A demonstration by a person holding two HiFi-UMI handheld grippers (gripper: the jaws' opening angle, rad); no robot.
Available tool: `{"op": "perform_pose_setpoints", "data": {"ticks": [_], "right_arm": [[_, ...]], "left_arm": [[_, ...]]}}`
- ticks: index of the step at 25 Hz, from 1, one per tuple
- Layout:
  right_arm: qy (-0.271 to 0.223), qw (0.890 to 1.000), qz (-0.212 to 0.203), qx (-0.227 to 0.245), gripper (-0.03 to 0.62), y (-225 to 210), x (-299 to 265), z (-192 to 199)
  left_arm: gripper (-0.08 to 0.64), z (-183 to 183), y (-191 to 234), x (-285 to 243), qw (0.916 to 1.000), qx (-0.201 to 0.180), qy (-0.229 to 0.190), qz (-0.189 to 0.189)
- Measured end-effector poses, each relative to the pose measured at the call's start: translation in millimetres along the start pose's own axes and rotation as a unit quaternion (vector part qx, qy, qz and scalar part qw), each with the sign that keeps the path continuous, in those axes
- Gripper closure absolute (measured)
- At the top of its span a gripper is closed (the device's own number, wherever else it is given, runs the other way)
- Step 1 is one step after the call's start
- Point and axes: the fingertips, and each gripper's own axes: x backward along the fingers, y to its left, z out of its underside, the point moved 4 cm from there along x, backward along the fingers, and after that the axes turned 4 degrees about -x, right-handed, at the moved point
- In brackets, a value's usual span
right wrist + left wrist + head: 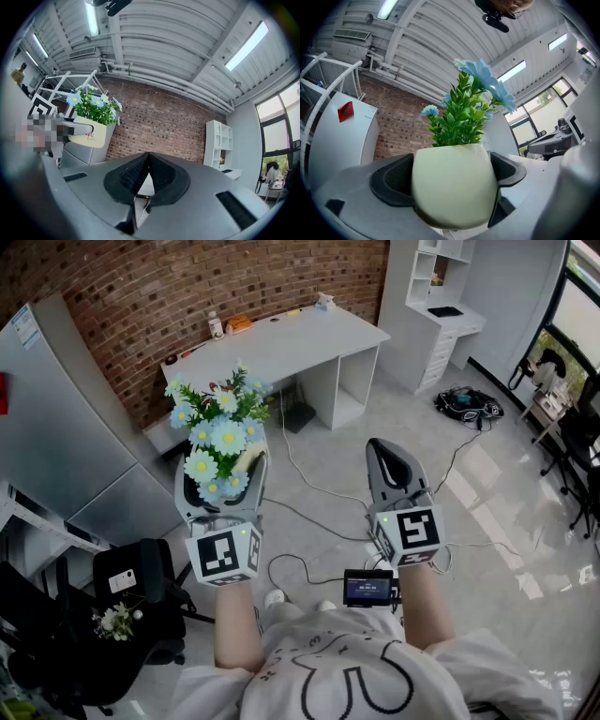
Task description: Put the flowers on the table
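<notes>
Carry stage. The left gripper (221,486) has its jaws spread wide and clamped on the flower pot (454,183), a round cream pot that fills the gap between the black pads (391,180), one pad pressing each side. The pot sits upright in the grip. The flowers (217,432), pale blue daisies over green leaves, rise clear above the jaws.

The right gripper (148,161) is held level beside the left one. Its jaws are closed together with nothing between them.

The pot hangs in the air in front of the person, over the floor and well apart from the table (319,334). That table is the white one against the brick wall (187,287), ahead of the person and a little to their right. We judge the pick-up done and the placing not yet begun.

Next move, as we read it:
- Walk the pot across to the table, keeping it upright.
- Mind the cables (309,474) that trail over the floor between here and there.
- Aim for the bare middle of the top. A bottle (216,326) and some small items stand along the back edge.
- Lower the pot until its base rests flat, then open the left jaws and back straight out so the pads do not drag it.

The right gripper is free to steady the pot if it rocks.
</notes>
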Motion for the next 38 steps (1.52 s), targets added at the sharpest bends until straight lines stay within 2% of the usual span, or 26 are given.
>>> {"op": "perform_pose_setpoints", "data": {"ticks": [10, 14, 19, 27, 38], "right_arm": [[0.015, 1.000, -0.012, -0.013, 0.574, 0, 5, 20], [0.004, 0.999, -0.015, -0.033, 0.574, -8, -6, 21], [0.004, 0.999, -0.018, -0.033, 0.574, -1, -32, 28], [0.008, 0.999, -0.020, -0.031, 0.574, -3, -106, 40], [0.018, 1.000, -0.001, -0.022, 0.574, -2, -240, 46]], "left_arm": [[0.055, 9, -11, 3, 0.9999, 0.005, 0.010, -0.003], [0.055, 12, -12, -7, 0.9999, 0.003, 0.011, -0.003], [0.055, 23, 2, -25, 1.0000, 0.003, 0.005, 0.001], [0.055, 48, 37, -95, 0.9999, 0.008, -0.007, 0.009], [0.054, 94, 102, -219, 0.9989, 0.017, -0.009, 0.044]]}}
